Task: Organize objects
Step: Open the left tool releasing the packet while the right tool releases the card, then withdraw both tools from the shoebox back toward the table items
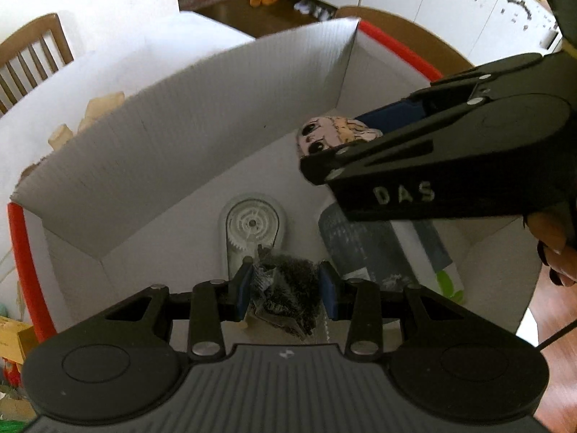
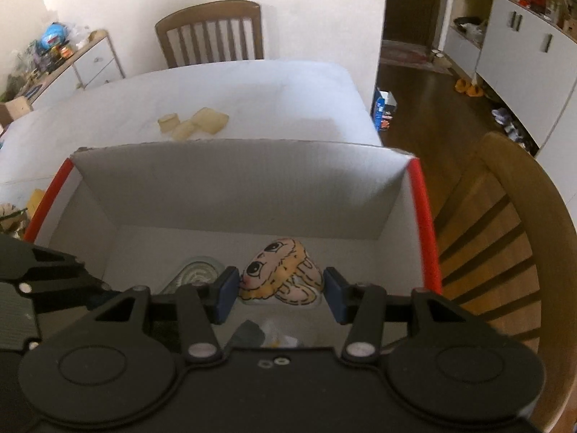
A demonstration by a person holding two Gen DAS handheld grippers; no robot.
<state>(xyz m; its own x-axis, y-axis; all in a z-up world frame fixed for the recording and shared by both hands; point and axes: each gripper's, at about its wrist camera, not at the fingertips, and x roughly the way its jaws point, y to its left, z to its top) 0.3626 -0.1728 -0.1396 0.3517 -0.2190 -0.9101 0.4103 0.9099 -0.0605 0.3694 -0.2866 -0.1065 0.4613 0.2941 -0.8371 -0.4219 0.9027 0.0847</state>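
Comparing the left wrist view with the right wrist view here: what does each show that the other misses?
Left wrist only: a dark crinkled packet between the left gripper pads, and a grey-printed flat pack.

Right wrist only: pale yellowish translucent blocks lying clearly on the white table behind the box.

Both: the white corrugated box with red edges, the cartoon-face character cutout between the right gripper pads, and the clear geared dispenser.

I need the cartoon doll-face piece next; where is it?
The doll-face piece sits between the right gripper pads, over the white box, right of the round plastic gear case.
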